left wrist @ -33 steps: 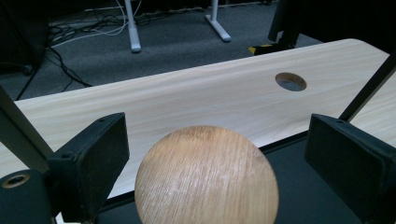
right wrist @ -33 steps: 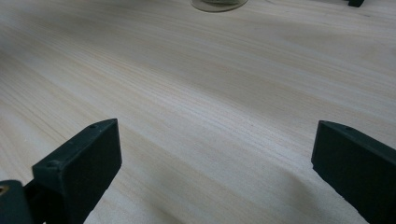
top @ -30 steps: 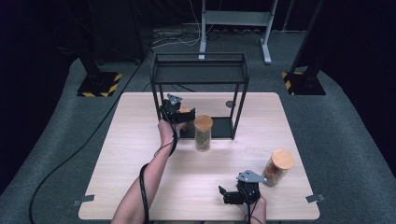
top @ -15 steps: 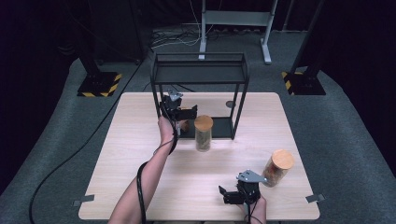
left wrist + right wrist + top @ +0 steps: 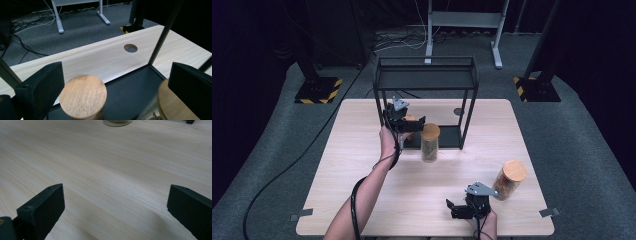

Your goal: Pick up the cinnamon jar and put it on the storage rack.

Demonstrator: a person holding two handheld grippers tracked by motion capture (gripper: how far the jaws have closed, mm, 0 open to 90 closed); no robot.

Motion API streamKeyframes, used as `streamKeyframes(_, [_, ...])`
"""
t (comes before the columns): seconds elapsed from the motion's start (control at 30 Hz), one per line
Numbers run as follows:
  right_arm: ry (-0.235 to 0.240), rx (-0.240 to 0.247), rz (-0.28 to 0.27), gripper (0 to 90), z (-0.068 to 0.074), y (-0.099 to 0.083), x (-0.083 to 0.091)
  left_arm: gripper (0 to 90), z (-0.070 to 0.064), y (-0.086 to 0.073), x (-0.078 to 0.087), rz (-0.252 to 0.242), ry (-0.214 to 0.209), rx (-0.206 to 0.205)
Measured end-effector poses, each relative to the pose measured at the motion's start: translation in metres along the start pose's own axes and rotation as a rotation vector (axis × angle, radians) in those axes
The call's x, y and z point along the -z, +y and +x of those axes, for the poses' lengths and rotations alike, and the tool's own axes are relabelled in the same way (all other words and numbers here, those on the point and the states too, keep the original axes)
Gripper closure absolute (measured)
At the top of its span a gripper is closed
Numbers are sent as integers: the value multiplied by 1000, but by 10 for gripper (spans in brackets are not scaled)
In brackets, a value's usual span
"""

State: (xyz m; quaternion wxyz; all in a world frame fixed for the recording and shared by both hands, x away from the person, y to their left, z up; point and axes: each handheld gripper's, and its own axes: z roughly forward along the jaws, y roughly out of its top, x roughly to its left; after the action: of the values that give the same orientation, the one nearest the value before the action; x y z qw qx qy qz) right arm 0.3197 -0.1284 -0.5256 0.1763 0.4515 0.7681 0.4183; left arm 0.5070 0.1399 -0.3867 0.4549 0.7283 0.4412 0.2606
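Note:
A small jar with a round wooden lid stands on the bottom shelf of a black metal rack. My left gripper is open around it, the lid closer to the left jaw. The high view shows that gripper at the rack's front left with the small jar between its jaws. A taller wooden-lidded glass jar stands just in front of the rack; its lid shows behind the right jaw. My right gripper rests open near the table's front edge, over bare wood.
A third wooden-lidded jar stands at the table's right side, just right of the right gripper. A round hole is cut in the tabletop behind the rack. Cables and stand legs lie on the floor beyond the table.
The left gripper has edged slightly farther in toward the rack. The right gripper and the jars have stayed in place.

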Motion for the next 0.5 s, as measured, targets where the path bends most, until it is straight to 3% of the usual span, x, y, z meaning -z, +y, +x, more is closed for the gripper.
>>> streamKeyframes(0.3, [1,1,2,6,0,0,0,0,0,-17,32,0,-20,-43])
streamKeyframes(0.5, [-2,17,15,5,2,1,-1,0,9,-43,57,27,-16,-62])
